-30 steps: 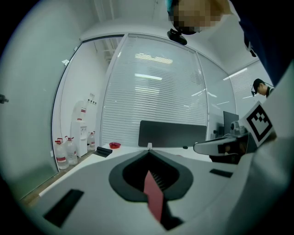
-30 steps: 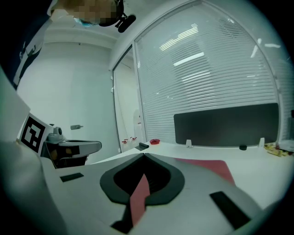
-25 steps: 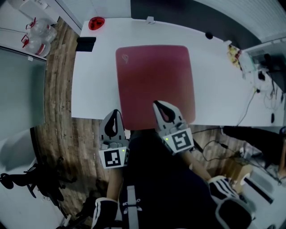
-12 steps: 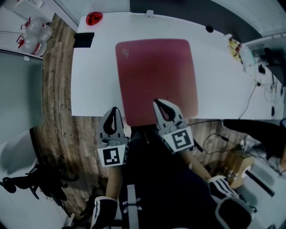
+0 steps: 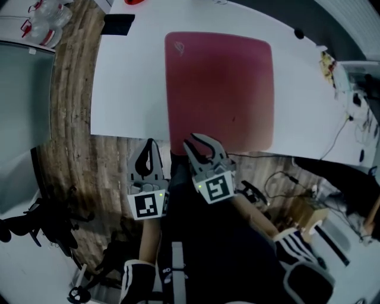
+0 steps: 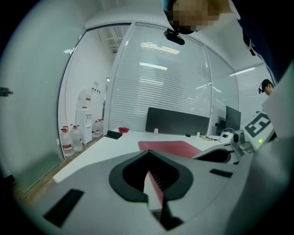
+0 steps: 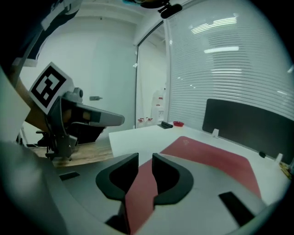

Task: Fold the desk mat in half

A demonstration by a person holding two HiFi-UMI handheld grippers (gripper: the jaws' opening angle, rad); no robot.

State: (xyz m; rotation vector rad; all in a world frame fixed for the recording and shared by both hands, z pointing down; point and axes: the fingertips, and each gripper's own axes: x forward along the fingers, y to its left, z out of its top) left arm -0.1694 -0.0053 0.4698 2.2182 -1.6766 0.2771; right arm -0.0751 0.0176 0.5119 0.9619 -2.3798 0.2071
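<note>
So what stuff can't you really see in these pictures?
Red thing at the table's far corner: head view, cut off by the top edge.
Little mark on the desk mat's corner: head view, too small to read.
Yellow clutter at the table's right end: head view, too small and blurred.

The head view looked steeply down on the white rectangular desk. Both gripper views faced low across it from the near edge, sharing the flat dark-red desk mat.

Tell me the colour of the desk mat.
The desk mat is plain dark red with a small corner logo; clearest in the head view.
</note>
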